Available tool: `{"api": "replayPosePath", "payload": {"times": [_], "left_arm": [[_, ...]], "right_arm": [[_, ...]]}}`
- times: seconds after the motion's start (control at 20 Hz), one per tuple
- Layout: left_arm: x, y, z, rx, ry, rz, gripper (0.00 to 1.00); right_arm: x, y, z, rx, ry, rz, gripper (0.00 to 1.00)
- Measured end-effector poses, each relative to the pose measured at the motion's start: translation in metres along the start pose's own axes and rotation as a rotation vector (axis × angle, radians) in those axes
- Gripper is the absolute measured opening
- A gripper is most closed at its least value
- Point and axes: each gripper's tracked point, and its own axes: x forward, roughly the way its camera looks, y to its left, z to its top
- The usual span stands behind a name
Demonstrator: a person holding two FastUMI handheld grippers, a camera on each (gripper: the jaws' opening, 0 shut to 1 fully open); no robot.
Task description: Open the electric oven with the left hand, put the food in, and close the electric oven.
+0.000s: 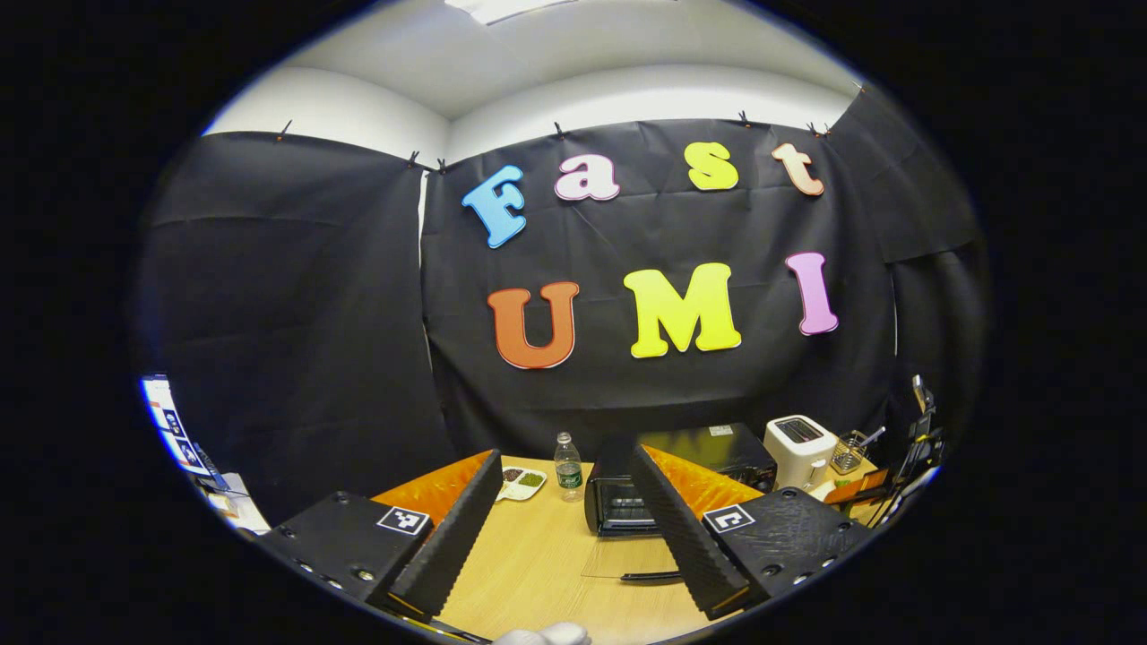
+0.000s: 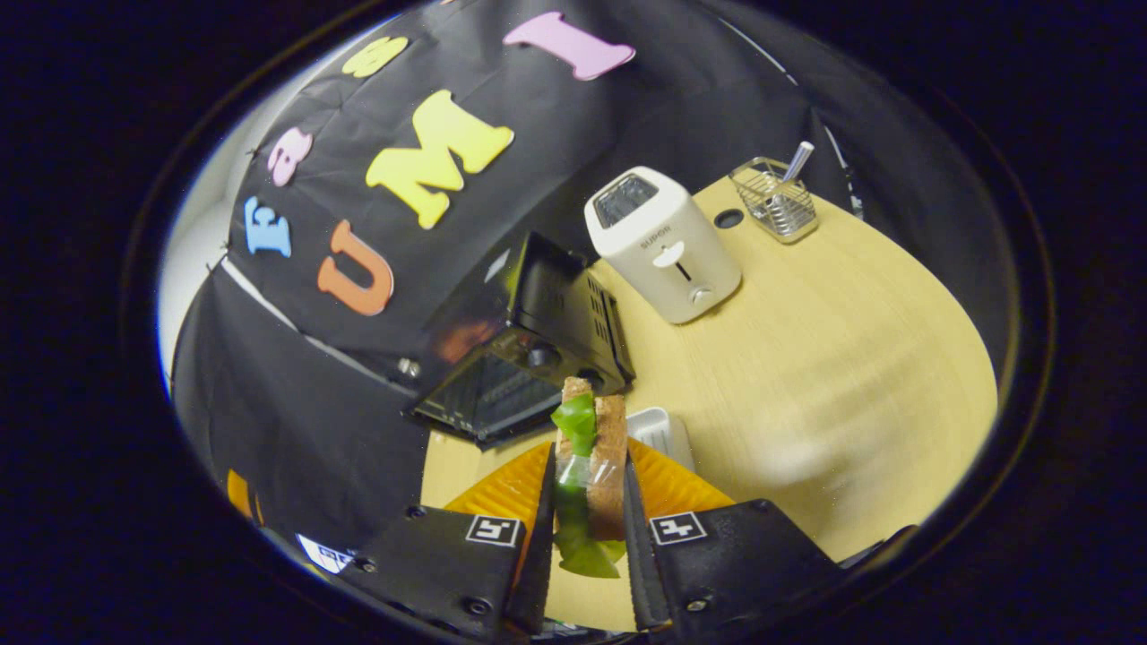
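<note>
The black electric oven [image 1: 618, 503] stands on the wooden table [image 1: 538, 564], straight ahead of my left gripper [image 1: 564, 528]. That gripper is open and holds nothing. The oven's glass door looks swung down toward me, with its dark handle [image 1: 650, 576] low over the table. In the right gripper view my right gripper [image 2: 588, 484] is shut on a sandwich [image 2: 611, 439] of brown bread and green lettuce, held upright. It is raised above the table, a short way in front of the oven [image 2: 538, 331] and its door [image 2: 484, 399].
A white toaster [image 2: 663, 242] and a wire basket [image 2: 775, 197] with a utensil stand to the right of the oven. A small white tray [image 2: 661, 432] lies just behind the sandwich. Left of the oven are a water bottle [image 1: 567, 466] and a divided plate [image 1: 522, 482].
</note>
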Motion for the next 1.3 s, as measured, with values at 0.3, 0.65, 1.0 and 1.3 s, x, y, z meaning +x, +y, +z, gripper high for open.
{"api": "replayPosePath", "payload": {"times": [0.3,0.65,1.0,1.3], "left_arm": [[0.017,0.013,-0.012,0.018,0.018,-0.168,0.95],[0.023,0.032,-0.026,0.045,0.033,-0.234,0.95],[0.02,0.043,-0.045,0.112,0.064,-0.256,0.95],[0.027,0.05,-0.061,0.123,0.094,-0.242,0.95]], "right_arm": [[0.008,0.072,-0.031,0.155,-0.205,0.052,0.39],[0.078,0.113,-0.08,0.306,-0.313,0.068,0.39],[0.166,0.126,-0.096,0.383,-0.346,-0.01,0.39],[0.226,0.132,-0.081,0.368,-0.364,-0.046,0.39]]}}
